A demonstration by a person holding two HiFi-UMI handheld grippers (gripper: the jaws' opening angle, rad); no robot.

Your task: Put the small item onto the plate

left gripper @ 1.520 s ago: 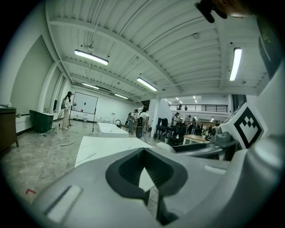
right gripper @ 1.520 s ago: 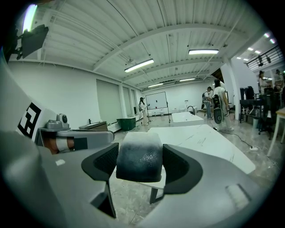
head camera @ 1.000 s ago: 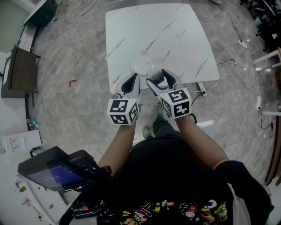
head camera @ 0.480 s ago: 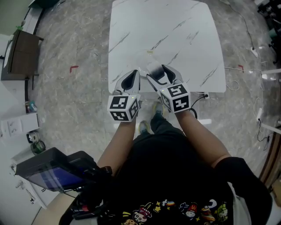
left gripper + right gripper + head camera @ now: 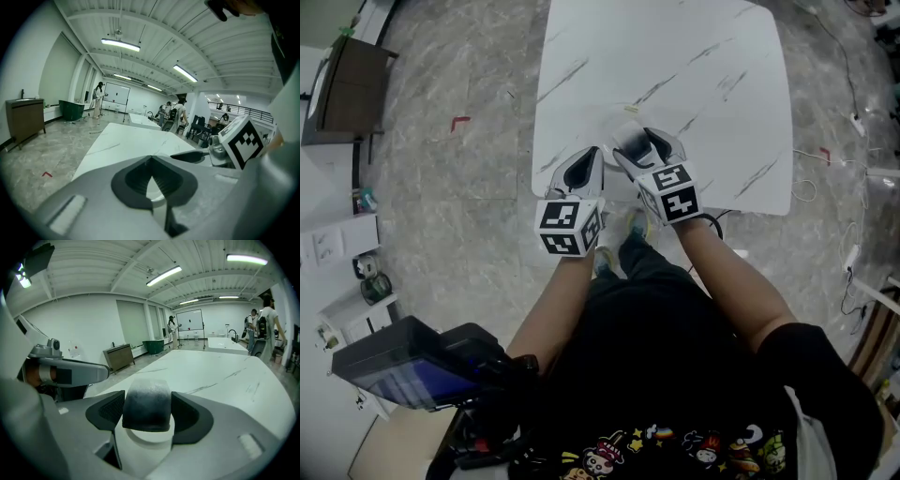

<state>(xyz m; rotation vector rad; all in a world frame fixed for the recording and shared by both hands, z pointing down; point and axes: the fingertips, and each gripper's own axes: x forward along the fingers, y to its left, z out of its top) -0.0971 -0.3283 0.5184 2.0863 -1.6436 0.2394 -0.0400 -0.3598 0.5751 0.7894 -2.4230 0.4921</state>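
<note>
A white marble table fills the top of the head view. My right gripper hangs over its near edge, shut on a small dark grey, rounded item. In the right gripper view this item sits between the dark pads of my right gripper, just above a round white plate. My left gripper is close beside it on the left, shut and empty. In the left gripper view a bit of the plate shows behind the left gripper.
A tiny yellowish scrap lies on the table beyond the grippers. A dark cabinet stands at far left, and cables trail on the floor at right. A black device with a blue screen is at lower left. People stand far off.
Both grippers stay side by side at the table's near edge with the item still held. The head view has shifted, so the table sits lower and to the right.
</note>
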